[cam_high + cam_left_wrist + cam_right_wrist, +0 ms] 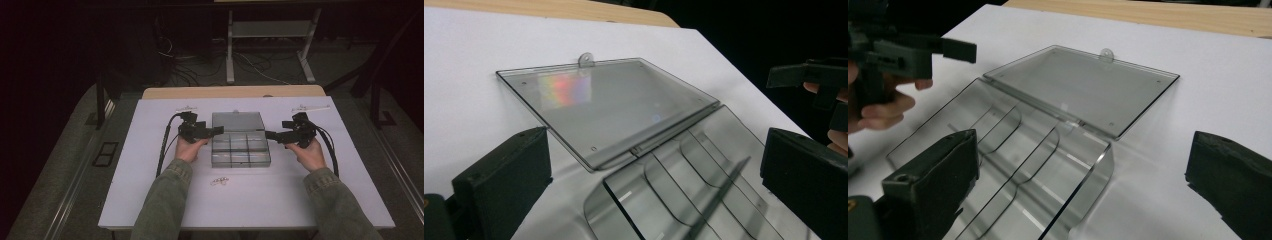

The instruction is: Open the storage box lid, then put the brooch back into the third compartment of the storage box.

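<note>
A: Where did we find the box [240, 148]?

B: It lay in the middle of the white table [150, 200], between our two grippers. Its lid [237, 121] was swung fully open and lay flat on the far side, hinged to the compartment tray.

A: And the left gripper [220, 131]?

B: We held it at the box's left edge, pointing right, tips at the hinge line. Its jaws were spread wide with nothing pinched between them.

A: The right gripper [270, 135]?

B: We saw it just right of the box, pointing left toward it, apart from the rim. Its jaws also stood wide open, holding nothing.

A: Anything else on the table?

B: We noticed some small clear pieces [219, 181] near the box's front-left, toward us.
</note>
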Demonstrator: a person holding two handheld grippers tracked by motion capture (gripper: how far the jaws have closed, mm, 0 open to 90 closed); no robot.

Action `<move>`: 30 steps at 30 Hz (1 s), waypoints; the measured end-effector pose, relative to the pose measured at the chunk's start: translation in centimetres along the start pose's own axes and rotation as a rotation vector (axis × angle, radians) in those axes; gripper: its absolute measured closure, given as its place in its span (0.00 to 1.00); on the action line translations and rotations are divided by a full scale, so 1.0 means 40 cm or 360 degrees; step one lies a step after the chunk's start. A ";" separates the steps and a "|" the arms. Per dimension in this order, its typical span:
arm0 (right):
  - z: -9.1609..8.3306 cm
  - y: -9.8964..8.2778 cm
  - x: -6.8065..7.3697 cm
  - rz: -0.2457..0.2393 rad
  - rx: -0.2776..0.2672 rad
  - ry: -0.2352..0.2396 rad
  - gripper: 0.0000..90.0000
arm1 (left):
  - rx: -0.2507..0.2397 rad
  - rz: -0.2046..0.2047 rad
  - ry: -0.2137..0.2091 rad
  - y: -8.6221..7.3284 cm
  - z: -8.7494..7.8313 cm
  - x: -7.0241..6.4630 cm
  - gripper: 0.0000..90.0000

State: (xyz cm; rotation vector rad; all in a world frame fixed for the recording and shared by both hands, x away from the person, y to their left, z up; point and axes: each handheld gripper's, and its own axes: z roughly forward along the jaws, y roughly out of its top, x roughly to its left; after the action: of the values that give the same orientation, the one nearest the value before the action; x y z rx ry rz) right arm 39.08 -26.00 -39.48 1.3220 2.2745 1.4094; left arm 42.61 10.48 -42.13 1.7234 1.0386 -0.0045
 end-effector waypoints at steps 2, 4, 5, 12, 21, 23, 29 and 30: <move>-0.015 -0.007 0.010 -0.0017 0.0000 0.0006 0.00 | 0.0008 0.0017 -0.0004 -0.003 -0.011 -0.006 0.00; -0.030 -0.016 0.016 -0.0025 -0.0011 0.0015 0.01 | 0.0010 0.0037 -0.0012 -0.006 -0.023 -0.012 0.00; -0.037 -0.021 0.019 -0.0027 -0.0018 0.0020 0.01 | 0.0007 0.0055 -0.0016 -0.007 -0.029 -0.015 0.00; -0.073 -0.059 0.038 -0.0043 -0.0020 0.0027 0.01 | 0.0013 0.0132 -0.0052 -0.008 -0.072 -0.051 0.00; -0.111 -0.101 0.062 -0.0060 -0.0017 0.0031 0.01 | 0.0007 0.0218 -0.0076 -0.008 -0.121 -0.093 0.00; -0.118 -0.109 0.066 -0.0061 -0.0018 0.0036 0.01 | 0.0010 0.0225 -0.0080 -0.013 -0.128 -0.098 0.00; -0.132 -0.133 0.073 -0.0066 -0.0008 0.0044 0.01 | 0.0024 0.0255 -0.0100 -0.028 -0.146 -0.113 0.00; -0.134 -0.137 0.074 -0.0059 -0.0007 0.0043 0.01 | 0.0028 0.0254 -0.0101 -0.031 -0.148 -0.117 0.00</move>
State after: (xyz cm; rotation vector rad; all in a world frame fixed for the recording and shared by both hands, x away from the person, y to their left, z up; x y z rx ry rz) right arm 31.18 -28.19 -39.98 1.2608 2.2994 1.4279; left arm 36.18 12.22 -38.36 1.8063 0.8549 0.0334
